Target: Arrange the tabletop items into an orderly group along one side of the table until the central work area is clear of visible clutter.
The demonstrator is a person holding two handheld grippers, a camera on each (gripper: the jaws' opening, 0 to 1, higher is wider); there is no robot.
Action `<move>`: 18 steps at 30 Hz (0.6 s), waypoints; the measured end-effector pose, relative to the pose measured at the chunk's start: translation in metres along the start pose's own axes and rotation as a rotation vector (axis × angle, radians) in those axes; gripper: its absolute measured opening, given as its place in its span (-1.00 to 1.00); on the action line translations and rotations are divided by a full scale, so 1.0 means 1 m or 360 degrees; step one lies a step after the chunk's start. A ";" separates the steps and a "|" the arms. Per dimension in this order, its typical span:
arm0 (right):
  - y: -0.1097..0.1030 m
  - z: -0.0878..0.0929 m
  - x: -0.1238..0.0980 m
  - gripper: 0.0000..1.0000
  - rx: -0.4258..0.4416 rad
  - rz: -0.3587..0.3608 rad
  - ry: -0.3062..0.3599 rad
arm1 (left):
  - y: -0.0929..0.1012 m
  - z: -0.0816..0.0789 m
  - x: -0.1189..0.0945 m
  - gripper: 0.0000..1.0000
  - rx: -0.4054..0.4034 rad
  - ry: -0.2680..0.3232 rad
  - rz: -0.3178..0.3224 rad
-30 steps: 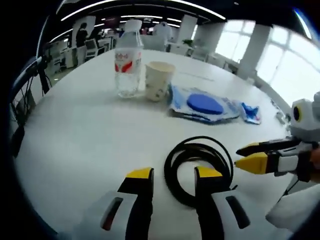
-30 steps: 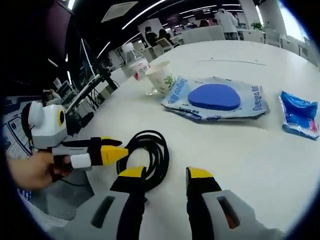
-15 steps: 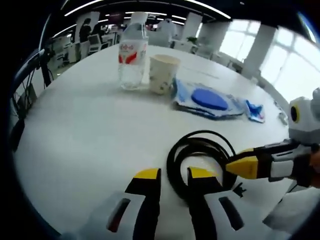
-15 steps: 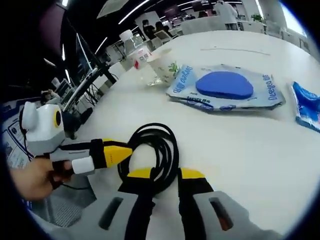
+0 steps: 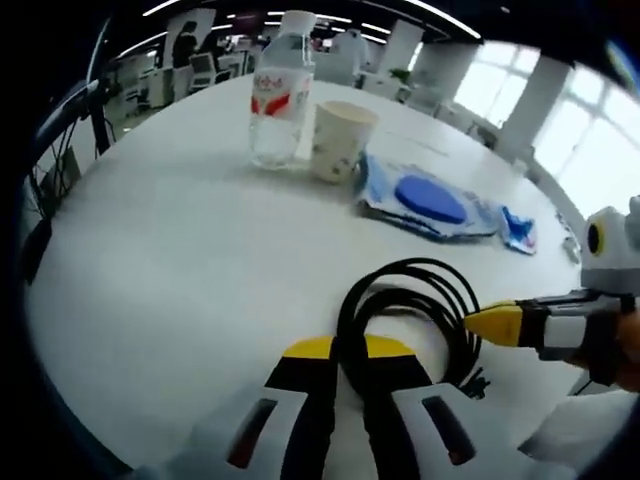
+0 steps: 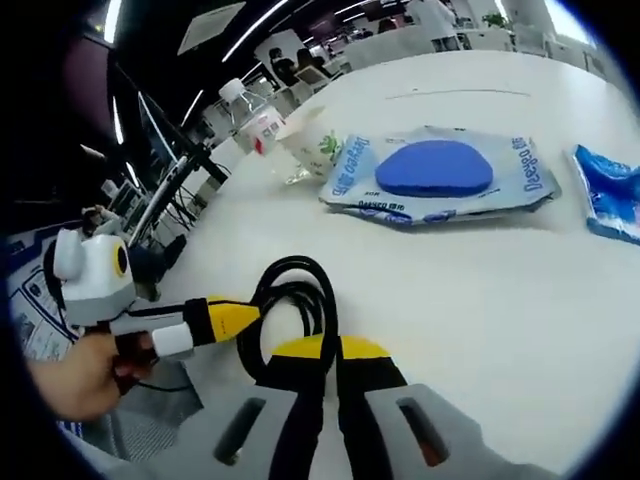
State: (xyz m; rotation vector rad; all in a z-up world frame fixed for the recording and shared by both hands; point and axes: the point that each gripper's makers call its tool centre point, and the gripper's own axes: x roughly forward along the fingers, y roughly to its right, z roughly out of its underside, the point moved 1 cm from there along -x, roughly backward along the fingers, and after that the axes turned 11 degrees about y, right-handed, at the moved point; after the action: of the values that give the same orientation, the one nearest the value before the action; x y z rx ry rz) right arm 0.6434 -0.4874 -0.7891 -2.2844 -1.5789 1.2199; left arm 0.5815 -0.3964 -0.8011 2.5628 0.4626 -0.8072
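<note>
Closing since a second ago, both left gripper [image 5: 347, 349] and right gripper [image 6: 330, 349] jaws now pinch the coiled black cable [image 5: 405, 305]; ready to drag it far, beside the water bottle [image 5: 279, 92].

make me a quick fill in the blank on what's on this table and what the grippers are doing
1. Both grippers, the left gripper and the right gripper, are shut on the coiled black ____.
2. The paper cup stands right beside the clear water ____.
3. The round pad inside the flat packet is coloured ____.
4. The table top is coloured ____.

Missing words: cable; bottle; blue; white
</note>
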 end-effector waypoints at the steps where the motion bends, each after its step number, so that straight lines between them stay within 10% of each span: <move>1: 0.000 -0.001 -0.001 -1.00 0.0003 -0.0001 0.0005 | 0.001 -0.001 -0.002 -0.93 -0.0008 0.0004 -0.0003; 18: 0.025 -0.031 -0.028 -1.00 0.0170 0.0037 0.0179 | 0.054 -0.016 -0.001 -1.00 -0.0072 0.0039 0.0091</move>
State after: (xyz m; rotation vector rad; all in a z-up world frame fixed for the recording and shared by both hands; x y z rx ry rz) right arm 0.6786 -0.5118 -0.7657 -2.2675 -1.4182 1.1300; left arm 0.6114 -0.4349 -0.7734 2.5344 0.4088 -0.7378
